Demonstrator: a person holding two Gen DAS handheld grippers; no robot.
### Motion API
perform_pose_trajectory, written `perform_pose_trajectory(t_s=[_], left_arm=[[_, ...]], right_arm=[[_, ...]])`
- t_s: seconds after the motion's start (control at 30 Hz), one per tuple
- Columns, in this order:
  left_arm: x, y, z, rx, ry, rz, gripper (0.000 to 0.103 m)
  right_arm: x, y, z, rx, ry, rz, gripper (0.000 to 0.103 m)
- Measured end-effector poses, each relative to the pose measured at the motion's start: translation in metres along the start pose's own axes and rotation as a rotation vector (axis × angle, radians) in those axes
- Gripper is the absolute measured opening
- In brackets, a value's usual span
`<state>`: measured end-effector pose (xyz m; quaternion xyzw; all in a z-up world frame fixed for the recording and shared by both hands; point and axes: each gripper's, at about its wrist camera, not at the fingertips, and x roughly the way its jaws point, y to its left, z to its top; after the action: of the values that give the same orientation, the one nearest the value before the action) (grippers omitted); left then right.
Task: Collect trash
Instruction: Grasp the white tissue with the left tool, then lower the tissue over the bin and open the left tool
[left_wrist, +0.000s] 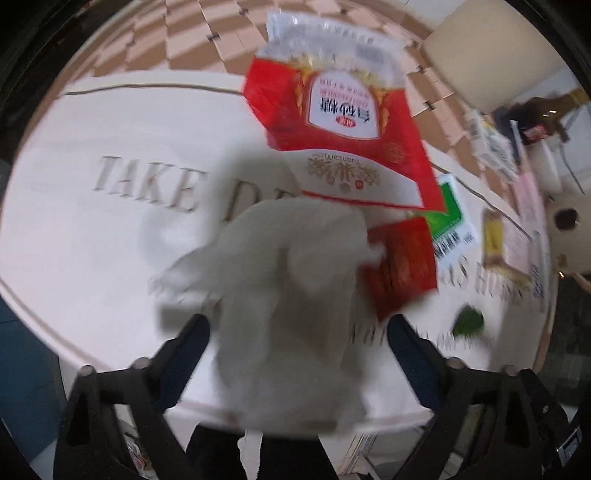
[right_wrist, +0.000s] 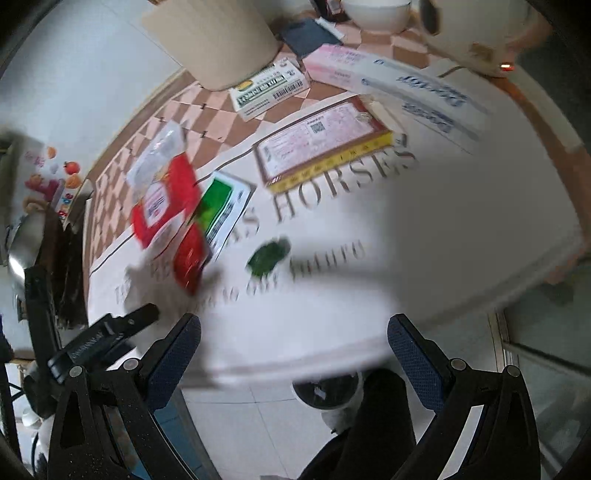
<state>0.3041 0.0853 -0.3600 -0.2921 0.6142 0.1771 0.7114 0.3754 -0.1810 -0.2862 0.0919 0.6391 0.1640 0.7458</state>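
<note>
A crumpled white tissue (left_wrist: 288, 295) lies between the fingers of my left gripper (left_wrist: 295, 350); the jaws stand wide and a strip of table shows beside the right finger, so the pads do not press it. Behind it lie a red sugar bag (left_wrist: 332, 110), a small red packet (left_wrist: 402, 266), a green-and-white wrapper (left_wrist: 448, 221) and a green scrap (left_wrist: 469, 321). My right gripper (right_wrist: 291, 354) hangs open over the table's front edge, nothing between its fingers. Ahead of it are the green scrap (right_wrist: 267, 256), small red packet (right_wrist: 190, 258) and red bag (right_wrist: 162, 199).
The white lettered table (right_wrist: 461, 221) also carries a yellow-edged box (right_wrist: 325, 144), a long pink-and-white box (right_wrist: 388, 77), a barcode box (right_wrist: 266, 86) and a beige cylinder (right_wrist: 218, 37). A white bin (right_wrist: 325, 391) stands on the floor beside a person's dark trouser leg (right_wrist: 380, 424).
</note>
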Motion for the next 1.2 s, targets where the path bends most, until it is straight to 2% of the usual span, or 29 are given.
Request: perform_pose_trajectory(t_s=[0.03, 0.07, 0.1, 0.13, 0.17, 0.23, 0.3, 0.37, 0.4, 0.43, 0.57, 0.67, 0.77, 0.97, 1.07, 1.2], left_arm=[[-0.001, -0.004, 0.002, 0.003, -0.022, 0.027, 0.081], [-0.003, -0.011, 0.006, 0.021, -0.051, 0.048, 0.062], [-0.004, -0.014, 0.007, 0.035, -0.066, 0.089, 0.028], [-0.006, -0.017, 0.008, 0.055, -0.077, 0.129, 0.007], [-0.006, -0.017, 0.008, 0.063, -0.078, 0.134, 0.002], [-0.010, -0.011, 0.004, 0.072, -0.097, 0.176, 0.002], [-0.016, -0.002, -0.003, 0.081, -0.119, 0.215, 0.002], [-0.020, 0.005, -0.010, 0.081, -0.130, 0.232, 0.002], [-0.025, 0.010, -0.016, 0.089, -0.143, 0.249, 0.002], [-0.029, 0.013, -0.020, 0.096, -0.155, 0.258, 0.002], [-0.053, 0.017, -0.044, 0.140, -0.224, 0.275, 0.002], [-0.077, 0.015, -0.070, 0.196, -0.297, 0.268, 0.002], [-0.102, 0.020, -0.106, 0.255, -0.366, 0.243, 0.002], [-0.129, 0.040, -0.165, 0.339, -0.476, 0.202, 0.002], [-0.122, 0.048, -0.192, 0.379, -0.470, 0.192, 0.002], [-0.083, 0.059, -0.219, 0.406, -0.365, 0.175, 0.002]], right_arm=[[0.009, 0.000, 0.008, -0.004, 0.012, 0.004, 0.098], [0.018, 0.002, 0.015, -0.008, 0.022, 0.003, 0.096], [0.025, 0.003, 0.020, -0.010, 0.027, 0.005, 0.094], [0.031, 0.004, 0.024, -0.012, 0.031, 0.011, 0.093], [0.041, 0.008, 0.030, -0.016, 0.039, 0.018, 0.090], [0.053, 0.014, 0.034, -0.025, 0.055, 0.027, 0.083], [0.060, 0.022, 0.034, -0.045, 0.051, 0.029, 0.064], [0.066, 0.034, 0.032, -0.100, 0.024, -0.010, 0.048], [0.067, 0.038, 0.029, -0.127, -0.005, -0.034, 0.031], [0.071, 0.044, 0.027, -0.157, -0.007, -0.051, 0.027], [0.066, 0.051, 0.014, -0.176, -0.054, -0.056, 0.026], [0.046, 0.053, -0.002, -0.170, -0.108, -0.048, 0.026], [0.014, 0.054, -0.029, -0.163, -0.167, -0.035, 0.026], [-0.043, 0.052, -0.114, -0.164, -0.237, -0.030, 0.026], [-0.055, 0.048, -0.161, -0.154, -0.237, -0.030, 0.026], [-0.039, 0.035, -0.219, -0.139, -0.167, -0.049, 0.026]])
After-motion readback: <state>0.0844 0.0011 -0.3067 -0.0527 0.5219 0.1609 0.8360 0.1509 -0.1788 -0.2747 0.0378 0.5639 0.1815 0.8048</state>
